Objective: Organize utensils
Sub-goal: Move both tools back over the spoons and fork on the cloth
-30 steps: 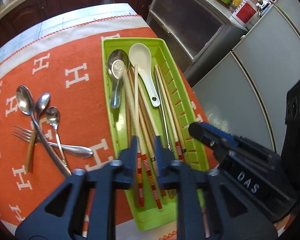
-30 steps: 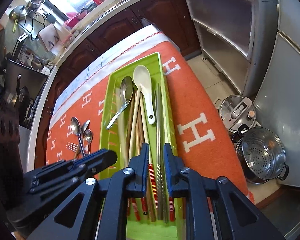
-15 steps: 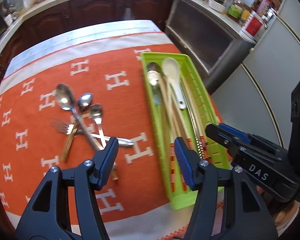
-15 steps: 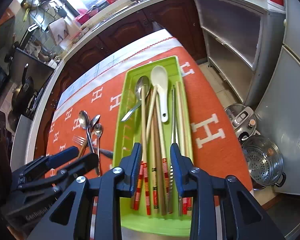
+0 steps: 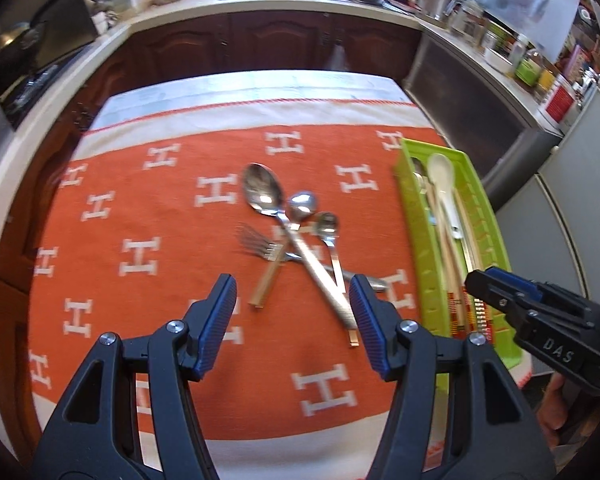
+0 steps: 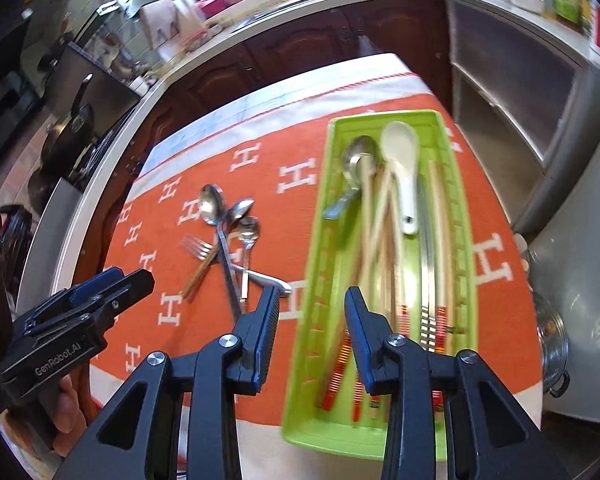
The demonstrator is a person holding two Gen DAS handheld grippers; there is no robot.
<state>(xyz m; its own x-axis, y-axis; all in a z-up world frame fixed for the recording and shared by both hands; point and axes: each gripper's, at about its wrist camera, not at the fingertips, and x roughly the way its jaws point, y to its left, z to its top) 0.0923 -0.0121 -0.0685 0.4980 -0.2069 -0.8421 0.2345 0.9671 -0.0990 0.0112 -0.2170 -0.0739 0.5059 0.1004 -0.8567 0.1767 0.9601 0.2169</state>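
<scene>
So the surface (image 5: 340, 120) has an orange woven cloth (image 5: 160, 272) with white H letters on it. Loose pile in the middle: three shiny steel spoons (image 5: 262, 192) and a fork (image 5: 256, 242) with a brassy flat handle, all crossed over each other. Off to the right sits the lime-green plastic tray (image 6: 456, 184) with ribbed walls, holding a glossy white ceramic soup spoon (image 6: 402, 160), a steel spoon (image 6: 358, 158), plus pale wooden chopsticks (image 6: 384, 216) with red-striped ends. Left gripper (image 5: 293, 300) hangs over the loose pile, its ridged blue pads spread with nothing between them. Right gripper (image 6: 312, 304) hovers over the tray's left wall, jaws apart too and empty, both having just opened up.
</scene>
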